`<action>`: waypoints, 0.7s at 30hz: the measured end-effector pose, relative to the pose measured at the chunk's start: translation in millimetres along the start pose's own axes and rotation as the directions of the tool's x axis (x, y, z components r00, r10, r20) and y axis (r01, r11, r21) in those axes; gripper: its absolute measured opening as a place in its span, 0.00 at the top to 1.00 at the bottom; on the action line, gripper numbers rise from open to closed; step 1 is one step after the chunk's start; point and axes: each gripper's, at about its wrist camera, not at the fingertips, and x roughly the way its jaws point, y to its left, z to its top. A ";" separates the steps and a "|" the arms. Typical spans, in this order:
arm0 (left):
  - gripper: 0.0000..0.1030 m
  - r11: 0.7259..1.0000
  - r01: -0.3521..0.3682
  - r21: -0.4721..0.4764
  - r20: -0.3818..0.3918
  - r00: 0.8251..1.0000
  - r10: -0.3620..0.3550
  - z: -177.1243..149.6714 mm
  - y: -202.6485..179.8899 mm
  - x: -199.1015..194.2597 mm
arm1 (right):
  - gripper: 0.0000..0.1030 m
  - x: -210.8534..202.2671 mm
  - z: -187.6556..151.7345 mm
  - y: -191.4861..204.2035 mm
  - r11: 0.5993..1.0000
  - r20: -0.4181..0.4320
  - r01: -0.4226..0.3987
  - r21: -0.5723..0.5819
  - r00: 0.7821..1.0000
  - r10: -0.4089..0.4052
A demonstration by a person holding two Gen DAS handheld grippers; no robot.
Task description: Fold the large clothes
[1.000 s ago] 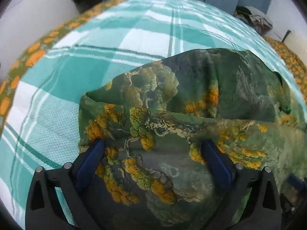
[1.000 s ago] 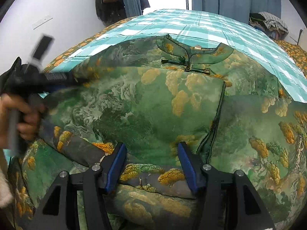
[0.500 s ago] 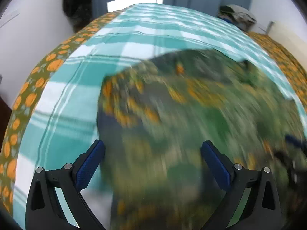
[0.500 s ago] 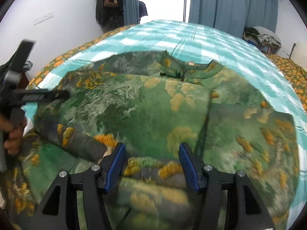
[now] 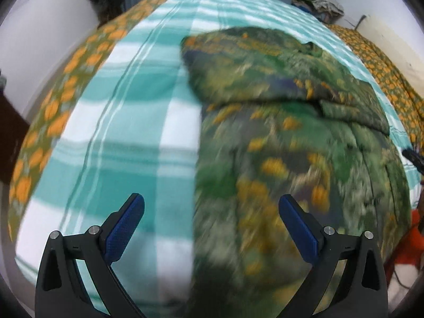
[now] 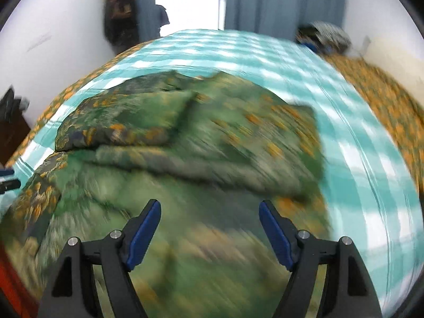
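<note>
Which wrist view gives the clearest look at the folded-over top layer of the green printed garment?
Left wrist: the garment's folded flap lies fairly sharp beyond the open left gripper. Right wrist shows the flap smaller, the rest badly blurred beyond the open right gripper.

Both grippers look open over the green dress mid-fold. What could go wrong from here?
1. The folded-over flap lies loose on the green dress; with the left gripper and right gripper both open, nothing pins it, so it may spring back.
2. Both views are motion-blurred, so the next grasp could miss the hem or catch the checked sheet.
</note>
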 end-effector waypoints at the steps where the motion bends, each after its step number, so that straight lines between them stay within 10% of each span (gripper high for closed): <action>1: 0.02 1.000 0.015 -0.011 -0.013 1.000 -0.015 -5.8 3.9 0.8 | 0.24 -7.8 -12.3 -18.8 1.000 -0.023 0.010 0.025 1.000 -0.009; 8: 0.02 0.992 0.127 -0.016 -0.103 0.986 -0.128 -30.8 -6.2 19.7 | 0.24 -38.4 -88.2 -98.1 0.988 -0.182 0.000 0.152 0.983 0.028; 17: 0.03 0.971 0.213 0.106 -0.249 0.951 -0.181 -43.3 -48.9 41.9 | 0.22 12.6 -119.0 -91.0 0.934 -0.371 -0.202 0.295 0.876 0.307; 19: 0.30 0.975 0.211 0.064 -0.242 0.952 -0.190 -43.3 -44.9 35.8 | 0.30 10.7 -115.1 -84.7 0.944 -0.384 -0.206 0.260 0.874 0.297; 21: 0.63 0.970 0.242 -0.012 -0.241 0.941 -0.238 -44.3 -36.0 29.8 | 0.68 0.6 -110.9 -75.3 0.943 -0.365 -0.238 0.231 0.878 0.311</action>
